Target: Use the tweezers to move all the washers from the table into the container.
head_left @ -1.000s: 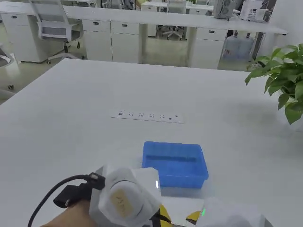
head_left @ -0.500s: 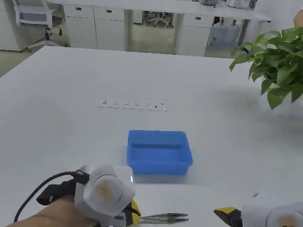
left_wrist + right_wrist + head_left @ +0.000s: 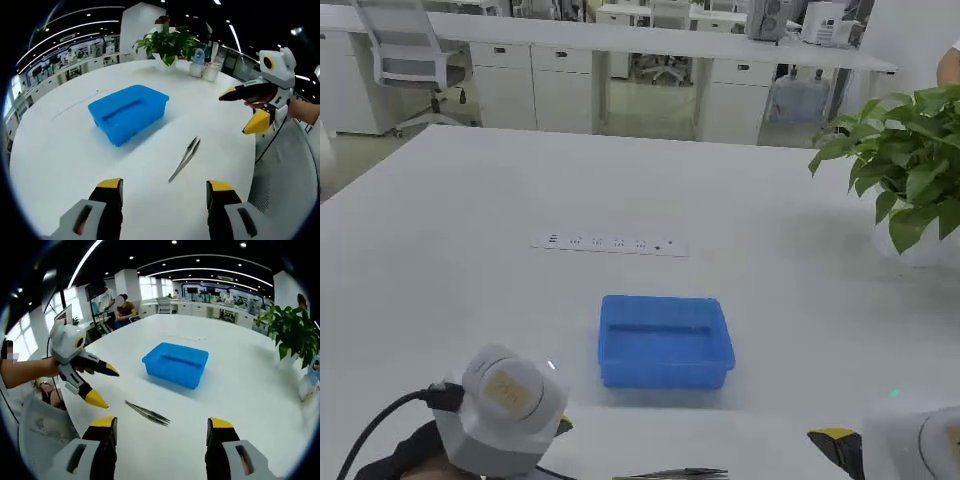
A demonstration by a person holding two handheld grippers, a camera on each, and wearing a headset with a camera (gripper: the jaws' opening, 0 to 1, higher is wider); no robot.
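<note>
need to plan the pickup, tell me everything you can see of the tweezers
The tweezers are slim, grey, metallic-looking: two thin arms joined at one end. They lie flat on the white table, apart from the blue container. The left claw and right claw, both open, are clear of them.

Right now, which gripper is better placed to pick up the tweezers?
Left, probably. The tweezers lie between the open jaws of the left gripper, running lengthwise ahead of it. For the right gripper they lie crosswise, nearer one jaw.
</note>
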